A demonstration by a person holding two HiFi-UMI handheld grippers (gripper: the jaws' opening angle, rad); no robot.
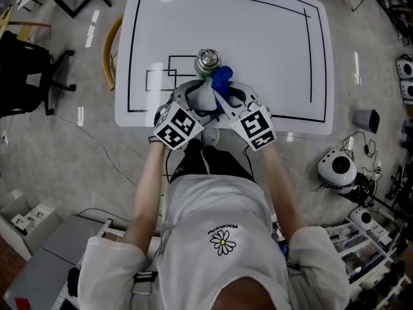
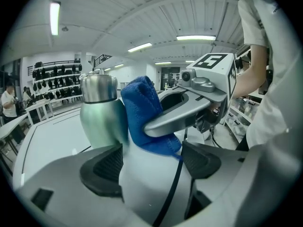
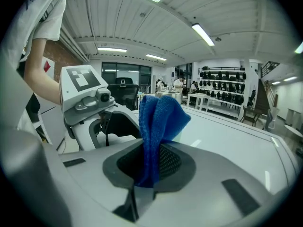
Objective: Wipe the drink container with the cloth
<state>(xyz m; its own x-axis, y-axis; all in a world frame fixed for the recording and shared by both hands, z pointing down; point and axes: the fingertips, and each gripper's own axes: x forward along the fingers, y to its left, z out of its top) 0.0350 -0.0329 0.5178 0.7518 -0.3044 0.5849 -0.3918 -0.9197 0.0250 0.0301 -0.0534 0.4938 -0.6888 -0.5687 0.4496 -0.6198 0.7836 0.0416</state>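
Blue cloth (image 3: pixel 158 122), pinched in our right gripper (image 1: pixel 222 97), presses against the drink container (image 1: pixel 208 62) on the white table (image 1: pixel 271 57). Our left gripper (image 1: pixel 193 94) holds its 2 jaws apart beside it, with the right gripper crossing before them.

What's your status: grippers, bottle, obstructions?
Left gripper open, empty. Right gripper shut on blue cloth, cloth at green bottle side. Bottle upright on table, nothing blocking.

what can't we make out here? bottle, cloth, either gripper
- Drink container base: in the left gripper view, hidden by a pad of the left hand-held gripper; the head view sees mostly its top.
- Container in the right gripper view: blocked almost entirely by the cloth in the right hand-held gripper.
- Container wall under the cloth: covered in every view.
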